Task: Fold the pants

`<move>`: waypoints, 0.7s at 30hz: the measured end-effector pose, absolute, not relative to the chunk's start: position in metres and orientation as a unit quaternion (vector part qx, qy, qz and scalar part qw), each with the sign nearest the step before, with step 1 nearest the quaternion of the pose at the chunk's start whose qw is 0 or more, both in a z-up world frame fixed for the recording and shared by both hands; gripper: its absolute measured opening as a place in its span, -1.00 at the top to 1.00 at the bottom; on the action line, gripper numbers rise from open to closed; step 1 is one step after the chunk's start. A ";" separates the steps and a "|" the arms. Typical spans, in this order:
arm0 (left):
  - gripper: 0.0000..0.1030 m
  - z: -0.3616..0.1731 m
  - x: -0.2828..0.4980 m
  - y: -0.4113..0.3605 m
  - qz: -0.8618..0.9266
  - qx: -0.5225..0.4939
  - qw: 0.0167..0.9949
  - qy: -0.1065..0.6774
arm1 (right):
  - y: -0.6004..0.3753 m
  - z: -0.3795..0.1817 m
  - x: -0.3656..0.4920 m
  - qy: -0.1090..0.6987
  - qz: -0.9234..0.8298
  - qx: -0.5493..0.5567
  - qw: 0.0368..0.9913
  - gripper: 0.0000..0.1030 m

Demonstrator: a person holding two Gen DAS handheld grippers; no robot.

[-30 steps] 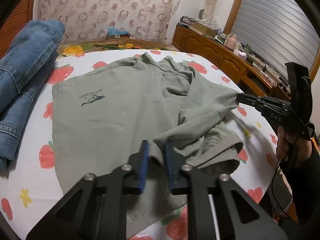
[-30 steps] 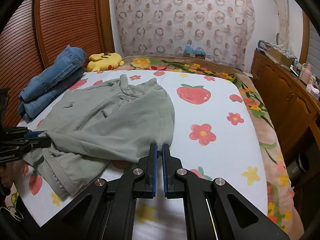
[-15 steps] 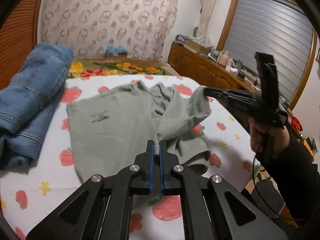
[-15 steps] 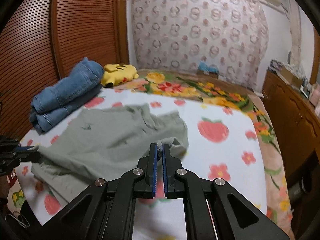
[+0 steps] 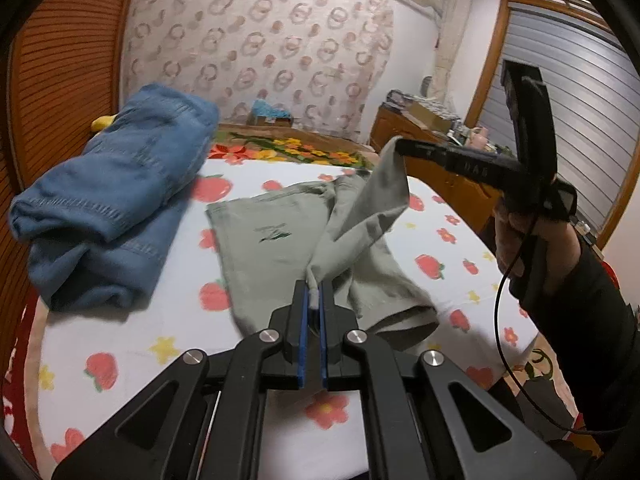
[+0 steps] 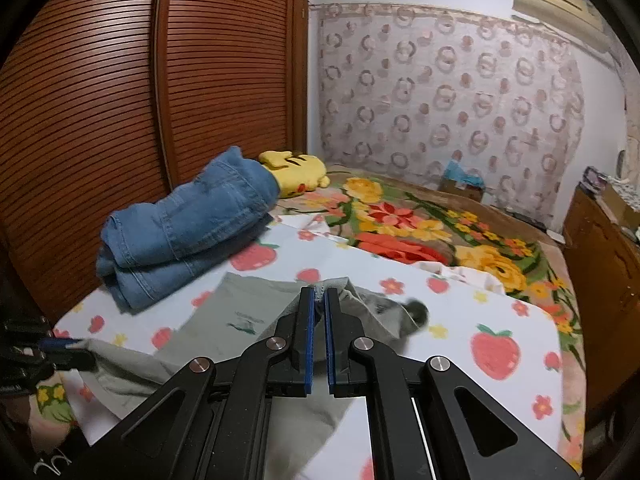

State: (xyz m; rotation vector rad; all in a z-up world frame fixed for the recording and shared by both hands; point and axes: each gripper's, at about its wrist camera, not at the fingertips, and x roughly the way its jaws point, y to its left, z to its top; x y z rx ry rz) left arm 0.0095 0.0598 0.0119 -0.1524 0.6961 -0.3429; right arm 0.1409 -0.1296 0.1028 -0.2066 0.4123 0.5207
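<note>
The grey-green pants [image 5: 280, 240] lie across the middle of the bed [image 5: 132, 344], partly flat on the strawberry-print sheet [image 6: 492, 320], with one edge lifted off it between the two tools. The left tool [image 5: 314, 292] is clamped on a pale hem strip of the pants, its blue pads nearly together with the cloth between them. The right tool [image 6: 319, 294] is likewise pinched on a corner of the fabric; in the left wrist view it [image 5: 400, 146] holds that corner high, so the cloth hangs as a taut sloping sheet. A small dark logo shows on the flat part, and a cuffed leg opening droops toward the bed's near edge. The white sheet is bare to the right of the pants. To their left, just beside them, sits a stack of folded jeans [image 5: 116, 208], with a yellow plush toy [image 6: 296, 172] behind it against the slatted wooden wardrobe [image 6: 120, 100]. A wooden dresser [image 6: 600, 264] runs along the bed's right side.
</note>
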 end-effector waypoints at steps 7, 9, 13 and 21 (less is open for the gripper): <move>0.90 -0.018 0.011 0.065 -0.151 -0.074 0.913 0.373 | -0.110 0.086 0.160 0.239 0.260 -0.108 0.929 0.91; 0.90 -0.024 0.011 0.064 -0.150 -0.076 0.910 0.380 | -0.112 0.081 0.164 0.253 0.260 -0.102 0.926 0.88; 0.90 -0.037 0.014 0.065 -0.146 -0.078 0.905 0.391 | -0.125 0.073 0.159 0.269 0.261 -0.091 0.922 0.62; 0.89 -0.046 0.013 0.066 -0.149 -0.077 0.902 0.397 | -0.146 0.060 0.113 0.291 0.274 -0.095 0.912 0.59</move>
